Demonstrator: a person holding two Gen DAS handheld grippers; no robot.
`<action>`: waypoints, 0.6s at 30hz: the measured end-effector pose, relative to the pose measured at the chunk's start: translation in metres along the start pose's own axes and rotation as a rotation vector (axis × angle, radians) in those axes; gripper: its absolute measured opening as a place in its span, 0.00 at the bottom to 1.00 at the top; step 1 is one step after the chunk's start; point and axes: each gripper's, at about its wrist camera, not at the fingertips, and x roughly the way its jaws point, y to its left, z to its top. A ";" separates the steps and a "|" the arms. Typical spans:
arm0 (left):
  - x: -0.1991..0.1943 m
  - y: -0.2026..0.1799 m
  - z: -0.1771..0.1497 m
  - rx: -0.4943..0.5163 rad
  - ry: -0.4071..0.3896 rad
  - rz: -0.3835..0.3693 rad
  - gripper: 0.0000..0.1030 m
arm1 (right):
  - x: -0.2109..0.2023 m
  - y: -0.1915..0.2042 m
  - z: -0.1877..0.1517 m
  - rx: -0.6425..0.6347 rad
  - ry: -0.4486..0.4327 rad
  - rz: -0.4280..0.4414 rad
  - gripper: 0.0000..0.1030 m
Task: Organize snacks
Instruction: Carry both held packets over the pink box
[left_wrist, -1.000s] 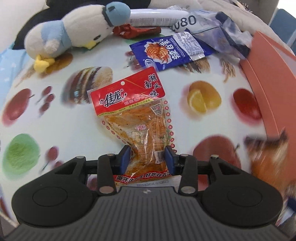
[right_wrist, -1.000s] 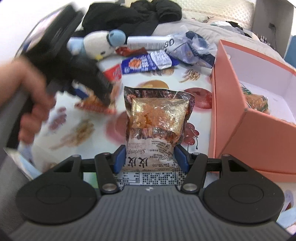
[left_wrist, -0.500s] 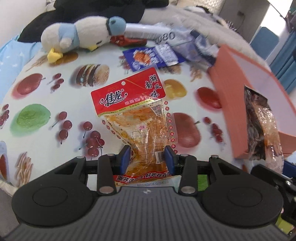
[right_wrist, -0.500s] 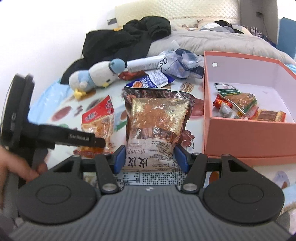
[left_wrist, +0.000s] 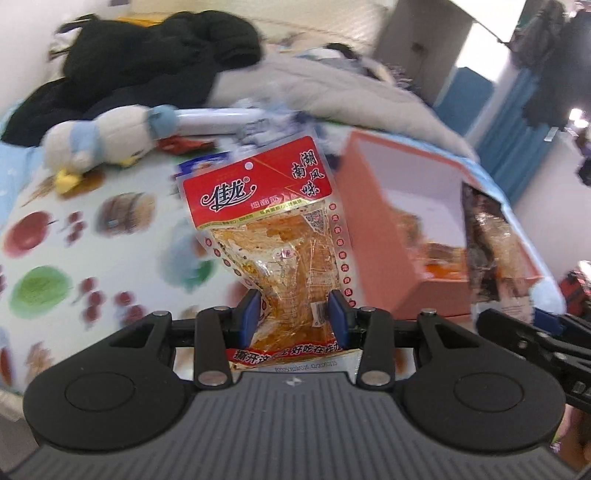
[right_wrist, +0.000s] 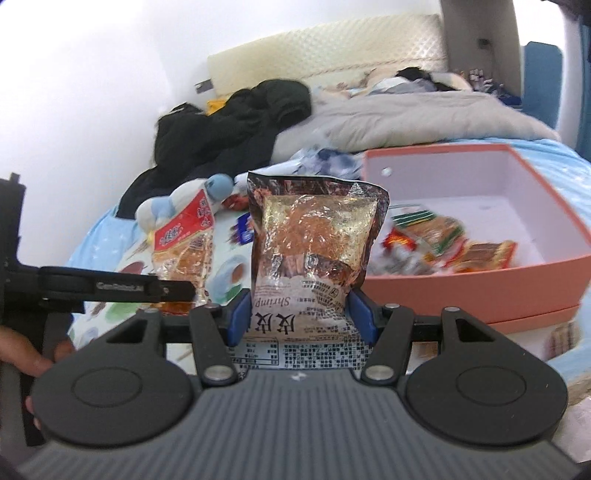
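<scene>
My left gripper (left_wrist: 293, 314) is shut on a red-topped orange snack packet (left_wrist: 273, 236), held upright in the air left of the orange box (left_wrist: 373, 236). My right gripper (right_wrist: 301, 317) is shut on a brown and gold shrimp snack bag (right_wrist: 314, 240), held up in front of the box (right_wrist: 480, 269). The box is open and holds several snack packets (right_wrist: 443, 243). The shrimp bag also shows in the left wrist view (left_wrist: 491, 240), over the box's right side. The left gripper and its packet (right_wrist: 184, 236) show at the left of the right wrist view.
A fruit-print cloth (left_wrist: 74, 236) covers the surface. A plush penguin (left_wrist: 107, 140), a blue snack packet (right_wrist: 243, 225), a white tube (left_wrist: 214, 120) and a crumpled bag (right_wrist: 328, 158) lie at the back. Black clothing (right_wrist: 236, 118) and a grey blanket (right_wrist: 424, 114) lie behind.
Both grippers have risen with their packets, away from the cloth and toward the box. The right gripper's view now looks down into the open box.
</scene>
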 end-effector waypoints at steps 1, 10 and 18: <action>0.000 -0.008 0.002 0.014 -0.001 -0.018 0.44 | -0.004 -0.005 0.002 0.003 -0.007 -0.010 0.59; 0.024 -0.090 0.022 0.118 -0.001 -0.202 0.42 | -0.026 -0.058 0.007 0.076 -0.040 -0.117 0.59; 0.076 -0.136 0.054 0.156 0.029 -0.268 0.41 | -0.007 -0.097 0.031 0.098 -0.069 -0.167 0.58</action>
